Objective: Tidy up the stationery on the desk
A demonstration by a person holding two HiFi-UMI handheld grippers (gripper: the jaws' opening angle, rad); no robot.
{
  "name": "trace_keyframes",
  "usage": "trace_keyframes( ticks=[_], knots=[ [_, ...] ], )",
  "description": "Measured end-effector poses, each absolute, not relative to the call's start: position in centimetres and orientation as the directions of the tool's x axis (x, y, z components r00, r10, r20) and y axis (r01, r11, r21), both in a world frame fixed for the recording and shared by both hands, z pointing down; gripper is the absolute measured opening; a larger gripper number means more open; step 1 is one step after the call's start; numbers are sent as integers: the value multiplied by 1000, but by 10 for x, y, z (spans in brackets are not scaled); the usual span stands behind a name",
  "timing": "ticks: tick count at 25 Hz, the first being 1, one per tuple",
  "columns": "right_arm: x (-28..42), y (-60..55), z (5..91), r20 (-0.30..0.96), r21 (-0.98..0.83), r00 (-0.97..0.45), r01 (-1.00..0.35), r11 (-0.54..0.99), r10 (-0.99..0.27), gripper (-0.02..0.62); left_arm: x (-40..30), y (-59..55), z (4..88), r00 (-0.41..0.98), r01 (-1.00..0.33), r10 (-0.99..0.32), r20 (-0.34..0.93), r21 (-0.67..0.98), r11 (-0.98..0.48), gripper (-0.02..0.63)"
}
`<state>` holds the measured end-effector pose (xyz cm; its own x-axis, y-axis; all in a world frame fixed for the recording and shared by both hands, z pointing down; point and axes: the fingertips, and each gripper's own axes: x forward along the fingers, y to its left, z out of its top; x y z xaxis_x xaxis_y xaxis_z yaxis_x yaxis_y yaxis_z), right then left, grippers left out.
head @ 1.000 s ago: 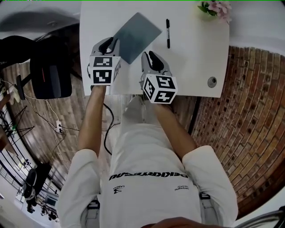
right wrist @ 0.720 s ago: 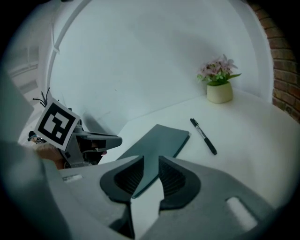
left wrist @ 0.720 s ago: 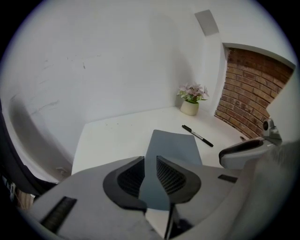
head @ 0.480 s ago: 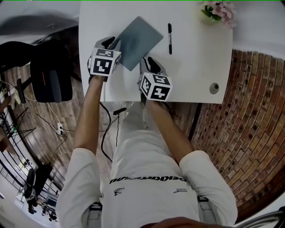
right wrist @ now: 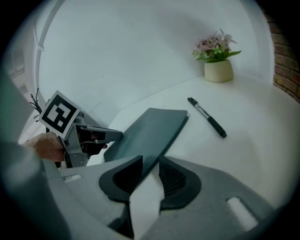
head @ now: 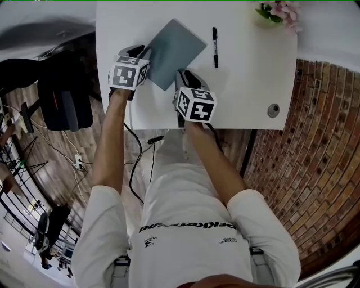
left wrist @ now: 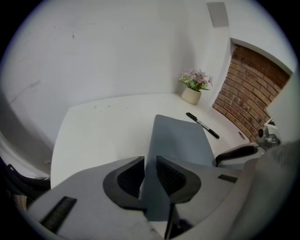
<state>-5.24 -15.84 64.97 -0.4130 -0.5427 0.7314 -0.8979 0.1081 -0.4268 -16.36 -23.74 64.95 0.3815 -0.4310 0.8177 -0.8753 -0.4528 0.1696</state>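
Note:
A grey notebook (head: 174,48) lies at an angle on the white desk (head: 247,79); a black pen (head: 215,48) lies just to its right. My left gripper (head: 145,55) is at the notebook's left corner. In the left gripper view the notebook (left wrist: 180,138) fills the narrow gap between the jaws, so my left gripper (left wrist: 150,168) is shut on it. My right gripper (head: 183,76) sits at the near corner. In the right gripper view my right gripper (right wrist: 150,171) stands open, and the notebook (right wrist: 150,129) tapers to a tip between the jaws with bare desk below. The pen (right wrist: 207,117) lies beyond.
A small pot of pink flowers (head: 277,11) stands at the desk's far right corner. A round cable hole (head: 273,110) is near the front right edge. A black chair (head: 62,90) stands left of the desk, and brick surface (head: 320,140) lies to the right.
Both grippers have moved forward over the desk's front edge onto the notebook. The left jaws now hold its left corner and the right jaws straddle its near corner.

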Motion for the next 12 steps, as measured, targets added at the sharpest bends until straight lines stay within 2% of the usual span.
trace_keyframes(
  ticks=[6, 12],
  knots=[
    [-55, -159, 657, 749, -408, -411, -904, 127, -519, 91, -160, -237, 653, 444, -852, -377, 813, 252, -460, 77],
    [-56, -158, 656, 755, -391, -404, -910, 141, -516, 91, -162, -237, 652, 445, -857, -379, 812, 263, -443, 75]
  ],
)
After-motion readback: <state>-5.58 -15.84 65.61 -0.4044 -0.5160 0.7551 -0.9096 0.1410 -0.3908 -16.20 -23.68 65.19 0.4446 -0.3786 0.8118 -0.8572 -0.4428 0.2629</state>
